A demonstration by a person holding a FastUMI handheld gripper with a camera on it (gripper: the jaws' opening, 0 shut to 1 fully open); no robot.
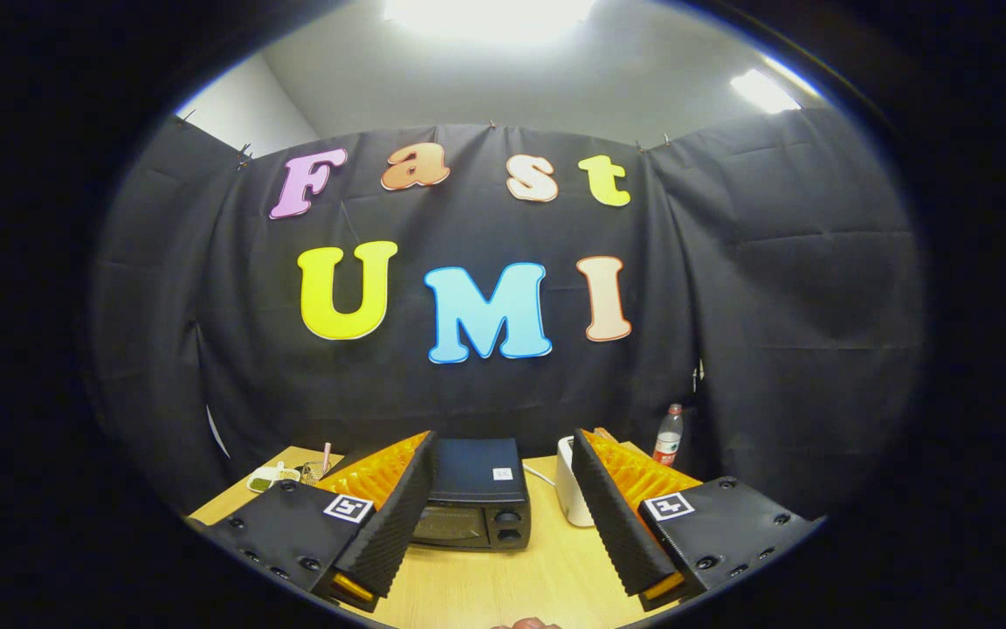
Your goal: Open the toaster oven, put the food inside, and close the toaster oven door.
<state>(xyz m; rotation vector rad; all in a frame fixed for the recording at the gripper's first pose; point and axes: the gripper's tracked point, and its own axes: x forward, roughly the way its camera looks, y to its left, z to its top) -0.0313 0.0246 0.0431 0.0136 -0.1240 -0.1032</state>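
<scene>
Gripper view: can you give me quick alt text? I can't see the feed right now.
The gripper hangs open above a wooden table, its jaws wide apart, with a black toaster oven just ahead between them, door shut. A white appliance and a water bottle stand beside the oven.

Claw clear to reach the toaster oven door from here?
Probably yes. The claw is open, its fingers spread either side of the toaster oven, which sits just ahead with the door shut. Bare table lies between them. The white appliance stands off to the side.
</scene>
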